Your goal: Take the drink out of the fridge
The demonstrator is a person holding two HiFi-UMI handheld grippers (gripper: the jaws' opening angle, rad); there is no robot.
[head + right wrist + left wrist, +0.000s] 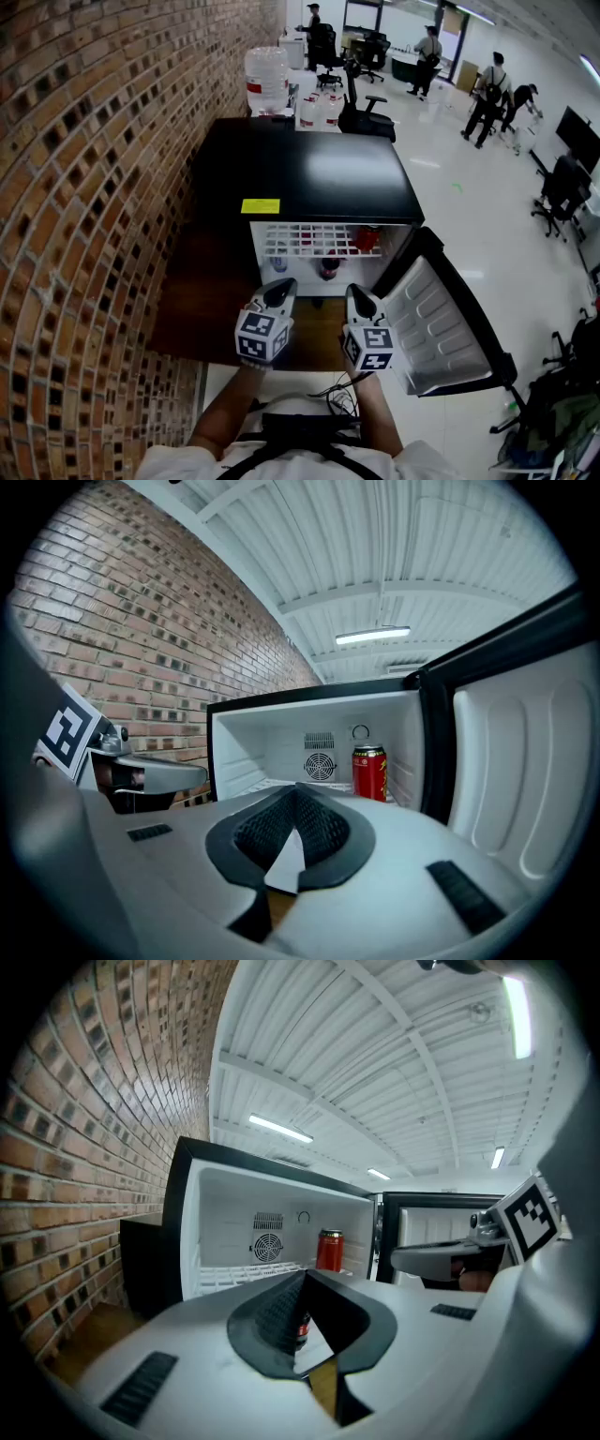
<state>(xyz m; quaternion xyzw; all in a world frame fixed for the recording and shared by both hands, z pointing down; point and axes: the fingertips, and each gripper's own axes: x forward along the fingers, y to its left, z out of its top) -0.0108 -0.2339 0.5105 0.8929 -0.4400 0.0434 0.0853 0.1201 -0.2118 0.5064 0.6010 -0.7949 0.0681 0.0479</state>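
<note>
Both the left gripper and right gripper wait closed and empty before the open fridge — the can stands on its shelf. Next, probably: open jaws, reach in.

Fridge open, door swung right; brick wall left — wire shelf inside

Can at right on the fridge shelf; perhaps a second can below; door open rightward
</note>
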